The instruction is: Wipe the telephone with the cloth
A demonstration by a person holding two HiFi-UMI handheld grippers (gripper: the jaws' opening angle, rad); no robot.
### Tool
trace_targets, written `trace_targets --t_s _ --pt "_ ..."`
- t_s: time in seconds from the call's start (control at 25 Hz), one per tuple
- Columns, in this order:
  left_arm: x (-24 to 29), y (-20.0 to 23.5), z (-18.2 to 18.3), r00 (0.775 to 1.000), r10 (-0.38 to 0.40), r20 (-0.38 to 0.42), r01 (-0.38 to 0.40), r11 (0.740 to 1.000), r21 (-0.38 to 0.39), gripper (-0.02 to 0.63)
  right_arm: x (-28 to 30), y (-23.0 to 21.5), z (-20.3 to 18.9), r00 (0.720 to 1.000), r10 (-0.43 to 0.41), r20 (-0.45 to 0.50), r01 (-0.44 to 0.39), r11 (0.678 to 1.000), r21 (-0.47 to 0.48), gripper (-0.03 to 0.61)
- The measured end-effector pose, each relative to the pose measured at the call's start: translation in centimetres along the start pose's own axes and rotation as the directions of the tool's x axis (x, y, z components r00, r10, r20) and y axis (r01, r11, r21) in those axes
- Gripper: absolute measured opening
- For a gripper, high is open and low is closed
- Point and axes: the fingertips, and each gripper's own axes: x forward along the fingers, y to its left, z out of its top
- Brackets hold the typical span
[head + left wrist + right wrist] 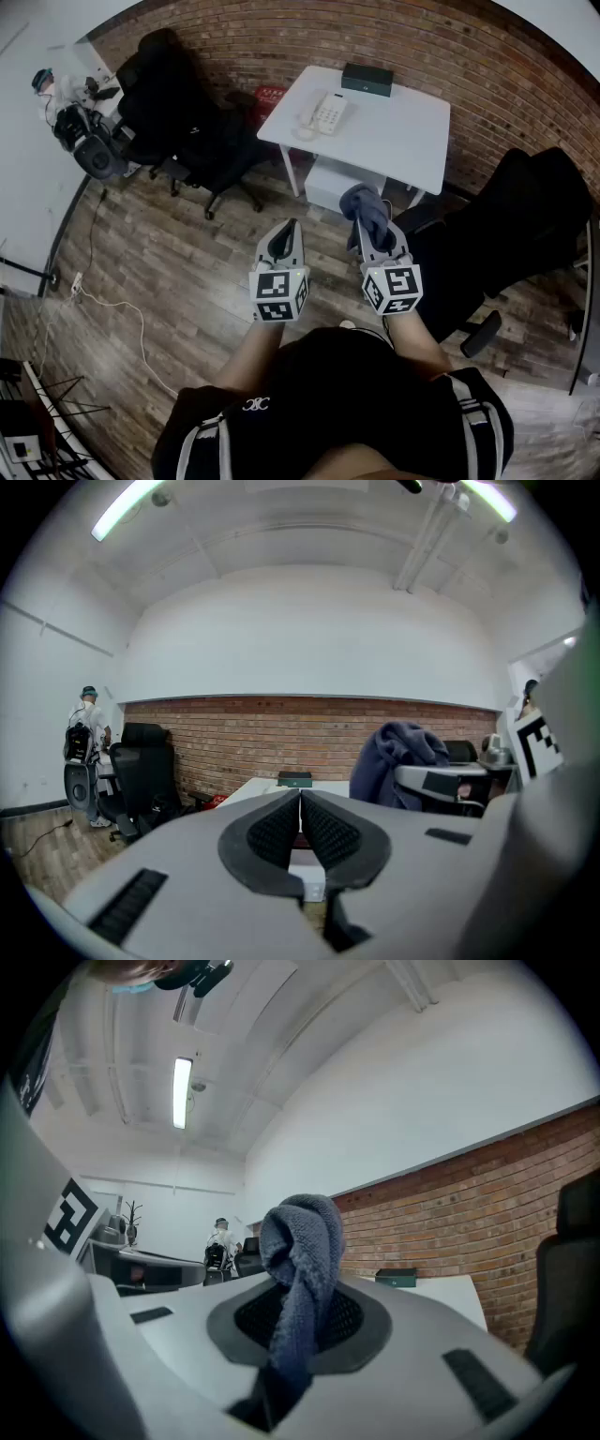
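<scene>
The right claw point(363, 231) is clamping the blue-grey cloth point(368, 206), which is bunching above its tips. The left claw point(285, 228) is sitting closed and empty at its 9 o'clock. The white telephone point(325, 112) is lying on the white bench point(403, 141) at 12 o'clock, well apart from both.

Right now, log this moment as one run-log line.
phase: pre-wipe | left claw: shut, empty | right claw: shut on cloth | telephone: on white table, untouched
</scene>
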Motion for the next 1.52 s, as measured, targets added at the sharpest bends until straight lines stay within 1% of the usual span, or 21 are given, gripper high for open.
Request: trace_targets --t_s 0.2,0.36,0.68,1.0,1.16,1.52 --pt "0.3 0.0 0.1 1.000 0.005 -0.002 -0.005 1.000 -0.008 0.005 0.2 -0.2 0.3 1.000 0.001 0.001 -0.001 1.000 0.004 0.038" --pt "0.7 -0.9 0.0 1.000 -0.001 -0.007 0.001 1.000 -0.006 0.005 0.1 -0.7 0.0 1.000 0.008 -0.005 -0.008 1.000 0.003 0.038" --pt "2.5 -2.3 -0.4 1.000 0.018 -0.020 -0.018 1.000 -0.001 0.005 0.8 -2.6 -0.4 0.999 0.043 -0.001 -0.043 0.998 0.037 0.040" --pt "4.5 -4.0 -0.5 0.999 0.043 -0.015 -0.044 0.999 -0.017 0.005 1.7 -4.4 -1.1 0.994 0.110 -0.022 -0.109 0.993 0.040 0.040" --pt "5.6 -5.2 -1.0 0.999 0.039 -0.028 -0.039 0.999 -0.012 0.005 1.8 -5.8 -1.5 0.993 0.111 -0.029 -0.109 0.993 0.047 0.040" --pt "8.7 -4.8 -0.7 0.999 0.029 -0.022 -0.030 0.999 -0.026 0.005 3.9 -7.3 -2.2 0.992 0.118 -0.055 -0.117 0.993 0.010 0.040"
